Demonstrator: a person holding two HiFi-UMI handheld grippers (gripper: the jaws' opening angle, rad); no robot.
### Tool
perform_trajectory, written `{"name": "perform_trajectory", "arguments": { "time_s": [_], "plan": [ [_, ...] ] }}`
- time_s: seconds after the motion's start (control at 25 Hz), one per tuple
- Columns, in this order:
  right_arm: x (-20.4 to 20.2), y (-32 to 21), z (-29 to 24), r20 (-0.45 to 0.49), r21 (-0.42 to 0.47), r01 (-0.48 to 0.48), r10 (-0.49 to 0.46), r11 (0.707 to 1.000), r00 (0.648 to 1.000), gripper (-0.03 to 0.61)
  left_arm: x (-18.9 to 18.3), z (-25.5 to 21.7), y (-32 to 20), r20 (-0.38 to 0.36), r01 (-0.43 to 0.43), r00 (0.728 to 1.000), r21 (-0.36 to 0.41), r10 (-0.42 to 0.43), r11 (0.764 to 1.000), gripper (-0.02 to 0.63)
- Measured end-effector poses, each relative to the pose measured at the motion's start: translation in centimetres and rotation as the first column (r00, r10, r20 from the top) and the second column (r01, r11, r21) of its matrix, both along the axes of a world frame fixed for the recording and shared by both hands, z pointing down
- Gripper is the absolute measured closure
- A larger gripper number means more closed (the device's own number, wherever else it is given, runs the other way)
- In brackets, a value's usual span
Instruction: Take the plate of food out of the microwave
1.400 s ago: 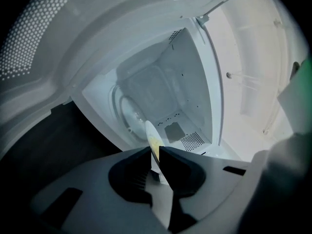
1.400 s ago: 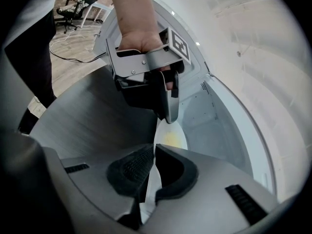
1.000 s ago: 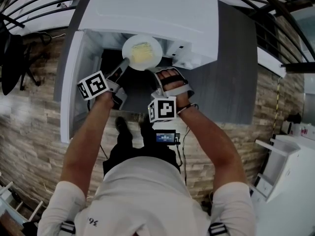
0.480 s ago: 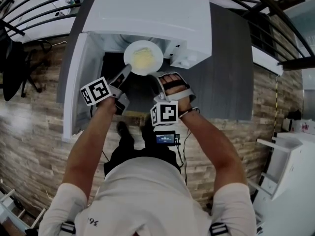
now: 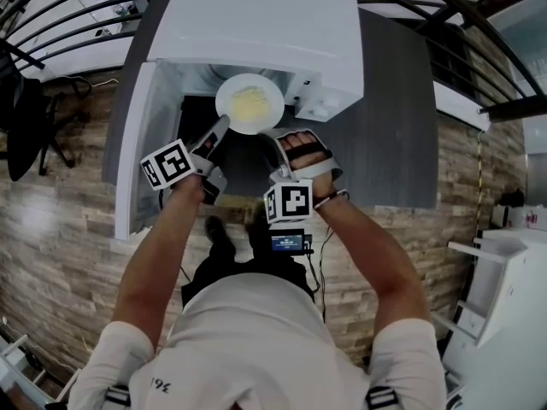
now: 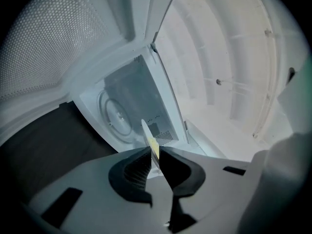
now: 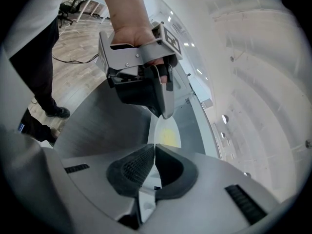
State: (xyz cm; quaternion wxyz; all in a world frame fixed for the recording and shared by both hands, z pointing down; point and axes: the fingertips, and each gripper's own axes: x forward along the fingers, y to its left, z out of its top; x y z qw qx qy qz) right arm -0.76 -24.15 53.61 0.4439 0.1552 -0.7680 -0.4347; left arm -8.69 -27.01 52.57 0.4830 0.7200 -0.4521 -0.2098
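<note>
A white plate point(image 5: 249, 102) with yellow food hangs level in front of the open microwave's point(image 5: 256, 24) dark cavity point(image 5: 190, 109). My left gripper point(image 5: 224, 123) is shut on the plate's near-left rim. My right gripper point(image 5: 272, 135) is shut on its near-right rim. In the left gripper view the plate's edge point(image 6: 147, 133) stands between the shut jaws of the left gripper point(image 6: 155, 152), with the turntable point(image 6: 117, 117) behind. In the right gripper view the right gripper point(image 7: 154, 152) pinches the plate point(image 7: 168, 133), and the left gripper point(image 7: 163, 108) grips its far side.
The microwave door point(image 5: 128, 161) stands swung open at the left, close to my left hand. The microwave sits on a grey counter point(image 5: 397, 109). A black chair point(image 5: 21, 114) is at the far left and a white appliance point(image 5: 504, 297) at the lower right.
Both grippers and the plate have risen a little and drawn slightly back from the cavity. Both grips are unchanged.
</note>
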Motion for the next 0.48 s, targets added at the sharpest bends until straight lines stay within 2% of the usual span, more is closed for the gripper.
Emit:
{"name": "perform_trajectory", "arguments": {
  "time_s": [0.32,0.4,0.48],
  "plan": [
    [0.3,0.5,-2.4,0.015,0.033,-0.009,0.008,0.999,1.0,0.568,-0.6,-1.7,1.0,0.057,0.018,0.998,-0.006,-0.017,1.0,0.561],
    [0.4,0.6,-3.0,0.02,0.041,-0.012,0.012,0.999,1.0,0.568,-0.4,-2.3,1.2,0.048,0.01,0.999,0.008,-0.01,1.0,0.561],
    [0.5,0.8,-3.6,0.024,0.049,-0.016,0.015,0.999,1.0,0.568,0.2,-3.2,1.2,0.005,-0.002,1.0,0.037,0.002,0.999,0.561]
  ]
}}
